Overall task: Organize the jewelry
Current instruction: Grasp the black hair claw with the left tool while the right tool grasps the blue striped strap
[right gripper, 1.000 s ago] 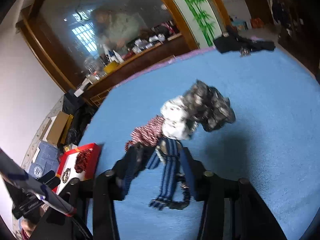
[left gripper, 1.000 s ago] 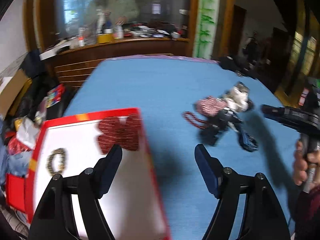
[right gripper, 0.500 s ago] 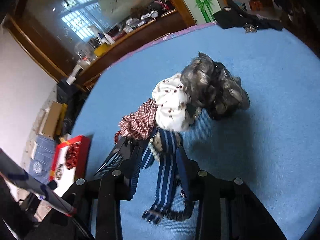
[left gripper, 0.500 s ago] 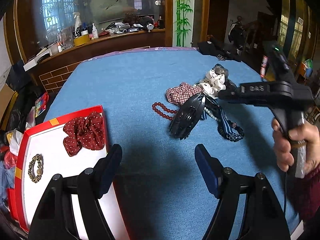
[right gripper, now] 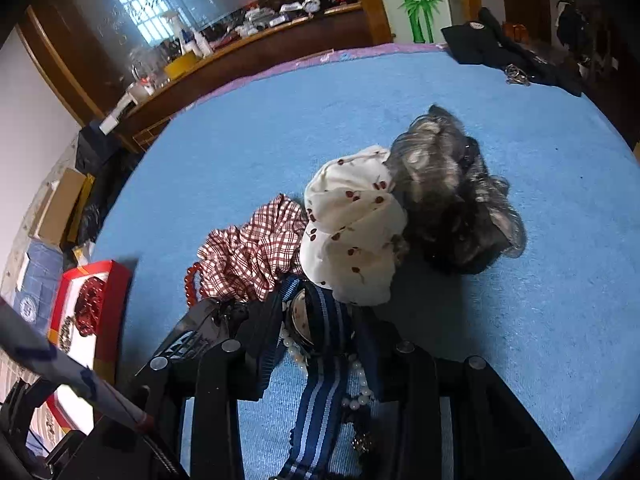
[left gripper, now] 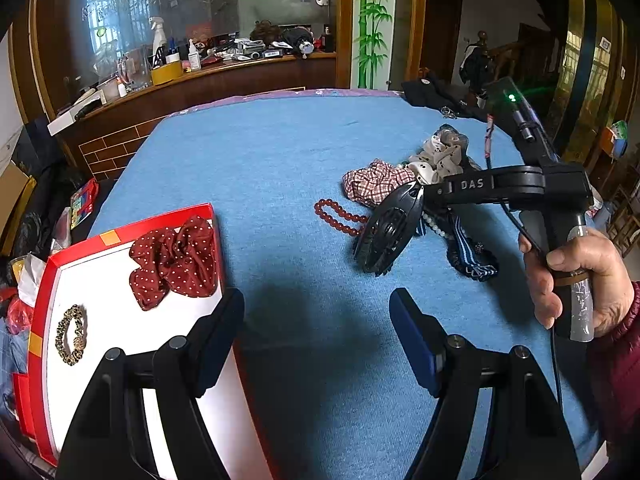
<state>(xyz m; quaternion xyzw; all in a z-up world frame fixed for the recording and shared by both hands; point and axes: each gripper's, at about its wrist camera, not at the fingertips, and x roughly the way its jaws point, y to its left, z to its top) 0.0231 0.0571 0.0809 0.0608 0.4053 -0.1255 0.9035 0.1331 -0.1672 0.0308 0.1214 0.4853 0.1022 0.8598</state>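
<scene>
Left wrist view: the left claw (left gripper: pixel 316 320) is seen released, its two blue-padded fingers spread wide over the blue bench (left gripper: pixel 248 152) with nothing between them. At the left edge of the bench a red-rimmed white tray (left gripper: pixel 100 264) is found, in which a dark red polka-dot scrunchie (left gripper: pixel 174 262) and a small leopard-print hair tie (left gripper: pixel 71 334) are laid well apart. To the right, the right claw (left gripper: pixel 404 216) is shown held by a hand (left gripper: pixel 576 280) and clenched on a black hair clip (left gripper: pixel 386 234), which is carried tilted just above the bench. Beside the clip a red bead bracelet (left gripper: pixel 340 216) is laid on the cloth, touching a red plaid scrunchie (left gripper: pixel 374 184). In the right wrist view the heap is seen closer: a white cherry-print scrunchie (right gripper: pixel 352 236) is piled against a grey furry hair piece (right gripper: pixel 452 200), and a blue striped ribbon (right gripper: pixel 320 392) with a string of white pearls (right gripper: pixel 356 384) is spread under the claw, the black clip being pinched at its left finger.
</scene>
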